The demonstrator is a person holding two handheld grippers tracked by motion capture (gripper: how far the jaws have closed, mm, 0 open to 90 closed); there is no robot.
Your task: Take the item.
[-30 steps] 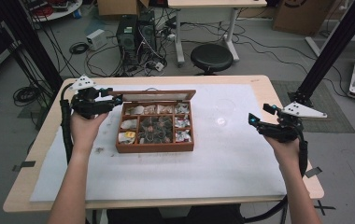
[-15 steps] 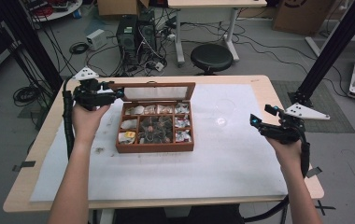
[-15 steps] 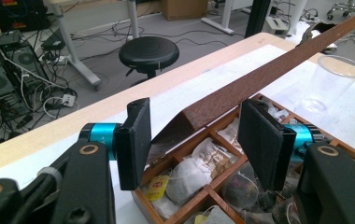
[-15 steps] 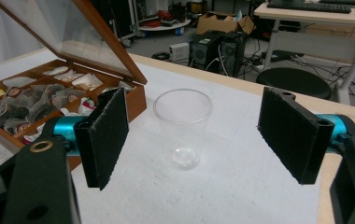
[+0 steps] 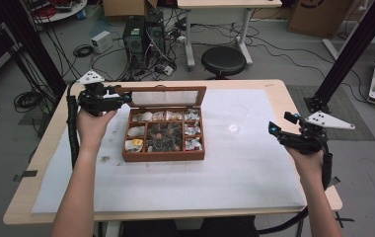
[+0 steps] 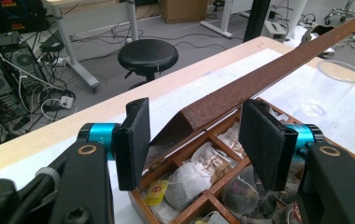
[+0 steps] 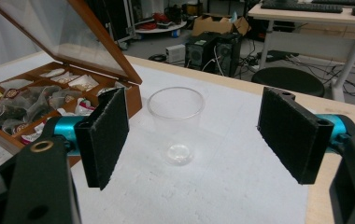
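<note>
My left gripper [image 5: 125,98] is raised at the far left, forearm reaching forward, its jaws just opening and, I think, pressing on nothing. My right gripper [image 5: 280,126] hovers near right, jaws wide apart.

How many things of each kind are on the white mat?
Wooden tea box: 1
Clear plastic cup: 1
Total: 2

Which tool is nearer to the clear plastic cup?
Right. The right tool is just beside the cup, apart from it. The left tool is across the tea box, at its lid.
</note>
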